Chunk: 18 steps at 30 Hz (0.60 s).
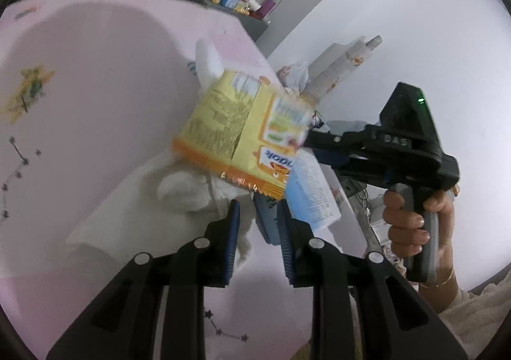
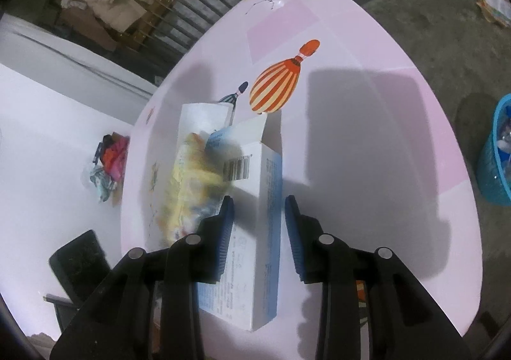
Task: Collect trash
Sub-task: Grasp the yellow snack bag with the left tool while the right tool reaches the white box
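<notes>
One yellow-and-orange snack wrapper (image 1: 242, 133) hangs pinched in the right gripper (image 1: 308, 139); one white-and-blue carton (image 2: 255, 200) lies between both. The left gripper (image 1: 258, 226) stands narrow. At three o'clock, bare pink tabletop (image 2: 367, 143) reaches its edge.

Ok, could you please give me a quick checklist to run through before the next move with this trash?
1. White-and-blue box between the right gripper fingers: ok.
2. Right gripper's pads actually clamping the box: cannot tell.
3. Yellow snack packet securely held: cannot tell; it is blurred in both views.
4. Left gripper free to grasp: cannot tell; something blue sits between its fingers.
5. Pink table cleared: not ok; white tissue lies on it.
6. Blue basket in view on the floor beside the table: ok.
</notes>
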{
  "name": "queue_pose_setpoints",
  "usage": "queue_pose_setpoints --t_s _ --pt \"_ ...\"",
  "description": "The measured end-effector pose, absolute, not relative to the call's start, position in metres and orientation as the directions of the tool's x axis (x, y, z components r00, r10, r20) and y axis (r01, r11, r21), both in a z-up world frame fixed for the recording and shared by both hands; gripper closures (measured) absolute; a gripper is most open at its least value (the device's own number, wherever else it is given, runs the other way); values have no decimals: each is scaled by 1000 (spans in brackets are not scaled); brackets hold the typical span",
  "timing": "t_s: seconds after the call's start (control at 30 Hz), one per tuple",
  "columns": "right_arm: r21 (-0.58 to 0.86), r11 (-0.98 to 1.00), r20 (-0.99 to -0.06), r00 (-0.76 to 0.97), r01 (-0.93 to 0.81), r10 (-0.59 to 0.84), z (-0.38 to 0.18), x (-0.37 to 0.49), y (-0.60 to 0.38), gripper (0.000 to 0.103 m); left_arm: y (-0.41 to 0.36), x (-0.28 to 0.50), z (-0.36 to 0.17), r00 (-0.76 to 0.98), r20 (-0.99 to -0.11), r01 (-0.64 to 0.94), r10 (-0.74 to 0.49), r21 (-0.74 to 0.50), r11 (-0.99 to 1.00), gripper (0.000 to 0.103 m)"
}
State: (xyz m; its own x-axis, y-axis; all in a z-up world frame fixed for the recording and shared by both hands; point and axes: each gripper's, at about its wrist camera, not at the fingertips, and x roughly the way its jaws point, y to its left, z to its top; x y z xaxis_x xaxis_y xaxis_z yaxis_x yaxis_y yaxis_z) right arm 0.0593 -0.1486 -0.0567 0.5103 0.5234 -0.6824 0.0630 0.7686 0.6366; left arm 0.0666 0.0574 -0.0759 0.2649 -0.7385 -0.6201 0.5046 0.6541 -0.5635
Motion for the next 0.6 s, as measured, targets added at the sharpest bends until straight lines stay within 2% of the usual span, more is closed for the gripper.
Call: queue_pose_setpoints --t_s 0.1,0.27,0.43,0.5,0.6 --pt "648 758 -673 515 68 530 -57 52 -164 66 65 58 -58 329 -596 545 -732 -514 663 80" --pt "678 733 -652 510 59 562 -60 33 -175 65 68 52 -40 407 -582 586 -704 -424 690 75" --pt "652 757 -661 519 39 542 -51 24 -175 57 67 81 -37 468 -592 520 -656 -416 746 73" --pt "603 798 -675 540 10 504 -42 19 -169 43 71 97 -38 486 -608 482 -628 -413 773 73" --pt "536 843 -688 555 -45 468 -31 11 -152 28 77 114 -41 498 -622 435 -604 -424 795 73"
